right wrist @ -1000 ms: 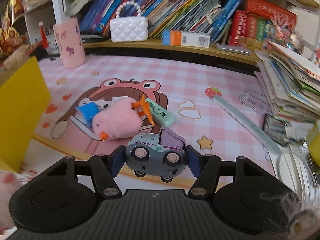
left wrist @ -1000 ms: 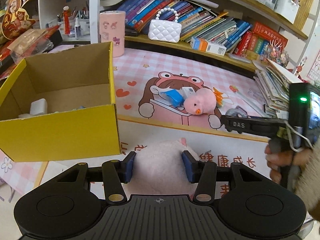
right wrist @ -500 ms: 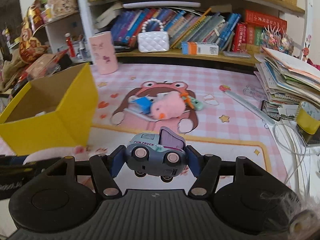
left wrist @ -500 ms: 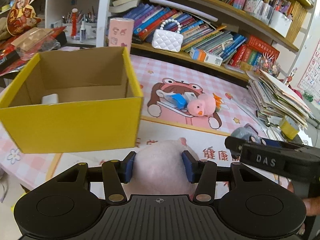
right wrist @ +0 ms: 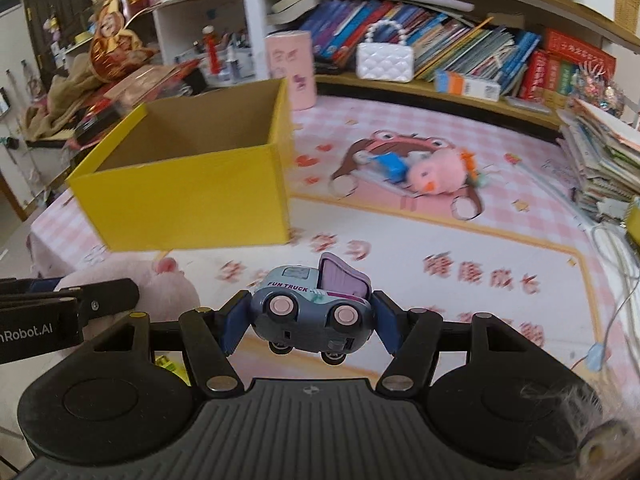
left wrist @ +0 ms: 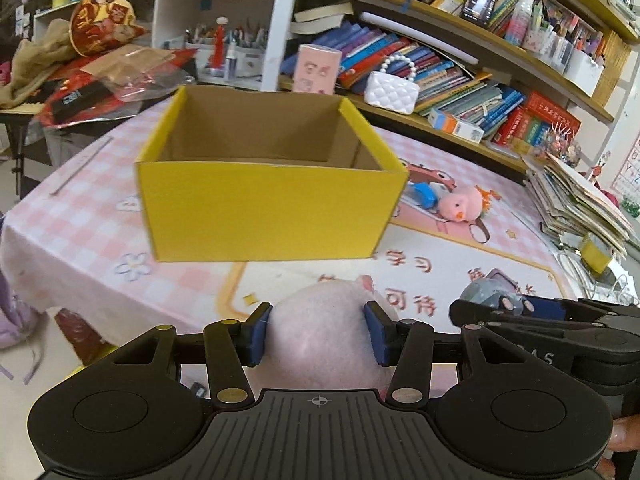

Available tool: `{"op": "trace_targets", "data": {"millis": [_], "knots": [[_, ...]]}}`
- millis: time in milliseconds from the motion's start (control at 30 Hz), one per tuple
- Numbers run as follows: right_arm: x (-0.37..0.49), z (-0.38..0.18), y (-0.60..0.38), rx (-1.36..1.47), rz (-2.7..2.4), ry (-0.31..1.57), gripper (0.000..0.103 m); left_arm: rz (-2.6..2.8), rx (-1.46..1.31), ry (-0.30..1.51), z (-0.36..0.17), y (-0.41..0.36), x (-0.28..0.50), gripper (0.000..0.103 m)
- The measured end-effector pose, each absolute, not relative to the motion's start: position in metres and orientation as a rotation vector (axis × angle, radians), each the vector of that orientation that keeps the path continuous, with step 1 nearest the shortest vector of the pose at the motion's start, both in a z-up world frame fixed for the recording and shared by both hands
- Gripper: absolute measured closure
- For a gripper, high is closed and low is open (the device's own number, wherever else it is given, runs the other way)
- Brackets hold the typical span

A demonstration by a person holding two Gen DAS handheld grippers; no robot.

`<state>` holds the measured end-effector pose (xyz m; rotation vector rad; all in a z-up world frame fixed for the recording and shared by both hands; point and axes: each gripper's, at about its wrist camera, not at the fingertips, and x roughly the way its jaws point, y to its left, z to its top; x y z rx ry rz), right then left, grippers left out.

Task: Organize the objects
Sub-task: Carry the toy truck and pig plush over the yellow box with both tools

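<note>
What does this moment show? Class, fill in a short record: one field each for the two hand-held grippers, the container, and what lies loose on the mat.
left hand-held gripper: shut on pink plush
right hand-held gripper: shut on toy truck, held off the mat
box: yellow, open top, upright on the mat; its floor is hidden from both views
loose on mat: pink chick, touching a blue item

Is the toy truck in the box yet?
No. The toy truck hangs in the right gripper, short of the yellow box.
</note>
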<state>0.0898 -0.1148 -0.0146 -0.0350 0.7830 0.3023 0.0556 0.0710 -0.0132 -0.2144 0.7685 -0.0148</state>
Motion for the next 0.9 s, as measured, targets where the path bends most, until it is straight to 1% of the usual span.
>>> {"op": "trace_targets", "data": {"millis": [533, 900], "knots": [[0.036, -0.015, -0.036, -0.038, 0.359, 0.782, 0.041, 0.026, -0.174, 0.722, -0.004, 0.138, 0.002, 0.055], [0.022, -0.004, -0.015, -0.067, 0.356, 0.749, 0.041, 0.016, -0.197, 0.653, 0.007, 0.159, -0.012, 0.055]]}}
